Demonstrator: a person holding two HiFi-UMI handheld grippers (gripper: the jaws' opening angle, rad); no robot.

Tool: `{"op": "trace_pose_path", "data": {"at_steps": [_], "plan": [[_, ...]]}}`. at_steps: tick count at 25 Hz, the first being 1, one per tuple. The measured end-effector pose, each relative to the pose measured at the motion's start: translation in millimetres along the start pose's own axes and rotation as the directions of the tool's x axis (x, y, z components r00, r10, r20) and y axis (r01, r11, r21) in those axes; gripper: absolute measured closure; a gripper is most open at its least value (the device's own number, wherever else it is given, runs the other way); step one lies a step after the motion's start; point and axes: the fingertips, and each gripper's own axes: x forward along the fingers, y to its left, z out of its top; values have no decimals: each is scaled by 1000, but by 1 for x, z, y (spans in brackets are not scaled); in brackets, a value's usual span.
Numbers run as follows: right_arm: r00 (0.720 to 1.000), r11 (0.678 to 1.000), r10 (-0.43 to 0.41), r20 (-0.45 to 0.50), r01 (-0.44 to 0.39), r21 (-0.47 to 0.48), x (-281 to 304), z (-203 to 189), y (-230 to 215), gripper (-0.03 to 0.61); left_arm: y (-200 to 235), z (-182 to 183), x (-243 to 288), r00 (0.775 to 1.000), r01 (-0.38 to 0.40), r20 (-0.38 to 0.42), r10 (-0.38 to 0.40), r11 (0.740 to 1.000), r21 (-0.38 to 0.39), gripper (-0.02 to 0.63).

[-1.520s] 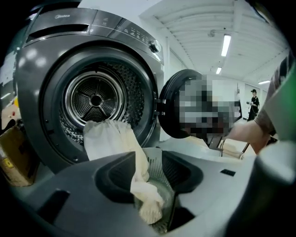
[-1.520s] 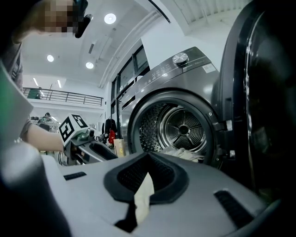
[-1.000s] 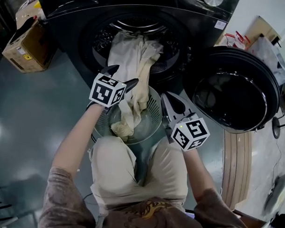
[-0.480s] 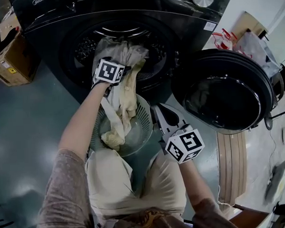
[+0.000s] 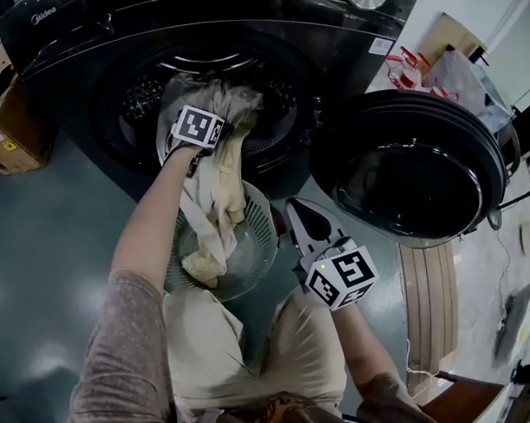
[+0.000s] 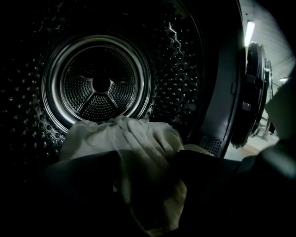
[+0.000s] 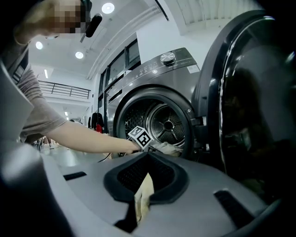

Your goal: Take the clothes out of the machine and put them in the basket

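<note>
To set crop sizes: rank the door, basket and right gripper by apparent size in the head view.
Largest: door.
Then: basket, partly hidden by cloth.
Smallest: right gripper, though it is probably nearer the camera.

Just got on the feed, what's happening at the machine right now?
A person is emptying the machine. The left gripper is at the drum mouth, its jaws have just been opening with a cream cloth between them; it trails into the basket. The right gripper hangs shut beside the basket, empty.
</note>
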Motion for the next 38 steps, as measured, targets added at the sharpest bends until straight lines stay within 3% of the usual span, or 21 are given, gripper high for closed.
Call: {"op": "trace_pose_path", "data": {"at_steps": [6,9,15,19,23,31,38], "plan": [[1000,1000,-3,-14,3,6,0,-7,3,580,-21,0,-2,999,32,-7,-32,997,68,397],[1000,1000,1,-12,-1,7,-2,-7,6,580,-29,-5,-2,999,26,-29,-23,991,131,570],[1000,1000,-3,-6,3,12,-5,-8,3,580,-34,2,-35,998,7,57,-13,994,108,584],[1000,999,0,24,-1,34,-1,-5,-1,580,-50,-2,-84,992,53,108,-69,989,137,586],[999,998,29,33,-30,50,6,-7,1,581,-71,-13,-133,983,99,145,-114,989,107,586],[997,995,73,34,-75,60,12,-11,4,580,-113,-56,-219,964,183,194,-184,983,23,586],[996,995,80,36,-82,60,19,-9,-1,581,-142,-67,-283,945,265,180,-272,962,61,586]]}}
